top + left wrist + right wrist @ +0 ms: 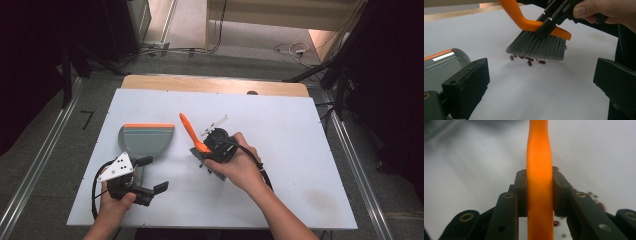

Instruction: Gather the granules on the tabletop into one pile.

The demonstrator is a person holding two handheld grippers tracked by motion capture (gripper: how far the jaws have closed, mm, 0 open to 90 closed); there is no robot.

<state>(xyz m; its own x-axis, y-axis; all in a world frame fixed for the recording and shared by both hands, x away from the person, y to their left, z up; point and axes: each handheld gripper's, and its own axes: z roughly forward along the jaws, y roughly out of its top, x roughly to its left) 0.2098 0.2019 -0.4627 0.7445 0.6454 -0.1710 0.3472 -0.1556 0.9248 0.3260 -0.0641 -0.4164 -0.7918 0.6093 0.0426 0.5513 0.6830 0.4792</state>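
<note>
Near the middle of the white table (280, 150), the right gripper (210, 146) is clamping its jaws on the orange handle of a small brush (192, 134), and the person's right hand (239, 167) is wrapping around the gripper body. Seen from the high view, the handle is pointing up toward about eleven o'clock from the grip. Along the right gripper view, the handle (539, 182) is running straight up between the two black jaws, which are pressing on both of its sides. From the left gripper view, the grey bristles (537, 47) are fanning downward onto the table surface, and a small cluster of dark red beans (529, 60) is lying just under and in front of their tips, toward six o'clock of the brush head.

At about nine o'clock from the brush, a grey dustpan with an orange edge (146, 140) is lying flat on the table, well apart from the beans. The left gripper (147, 175) is sitting at about six o'clock of the dustpan, held by the left hand (114, 205), with its jaws standing wide apart and nothing between them.
</note>
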